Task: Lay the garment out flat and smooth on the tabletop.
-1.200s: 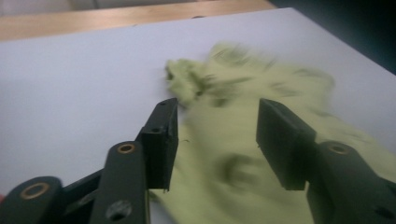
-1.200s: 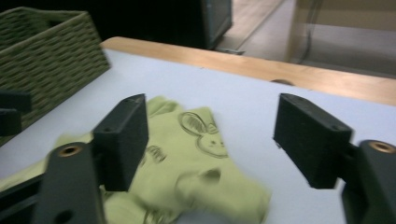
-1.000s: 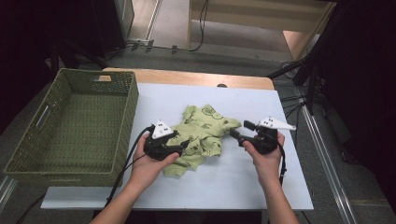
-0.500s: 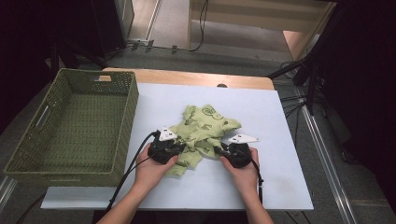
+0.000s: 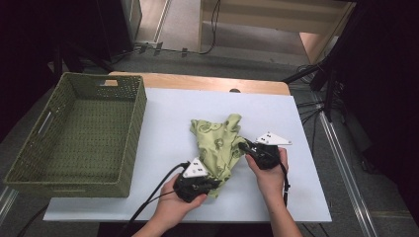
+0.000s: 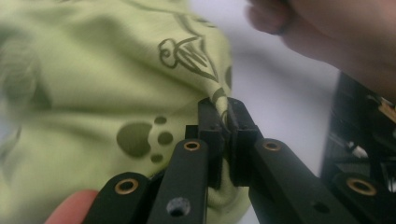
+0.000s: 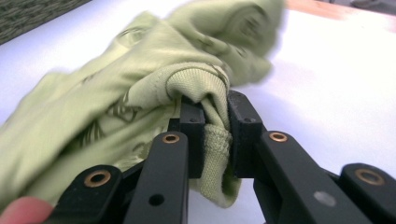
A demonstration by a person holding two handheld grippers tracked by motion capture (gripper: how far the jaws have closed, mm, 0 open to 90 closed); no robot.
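Garment (image 5: 217, 143): soft green printed knit, crumpled, ribbed hem. Left gripper (image 6: 224, 126) fingers clamped on a fold; right gripper (image 7: 215, 128) fingers, just closing, clamped on the hem.

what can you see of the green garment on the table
The green garment is a small, light green piece of soft knit cloth printed with darker paw marks and line drawings, with a ribbed hem. It lies crumpled in a long bunch on the white table, right of the woven basket and apart from it. The left hand-held gripper pinches a thin fold at its near end, and the right hand-held gripper, whose jaws have just been closing, clamps a thicker ribbed edge on its right side.
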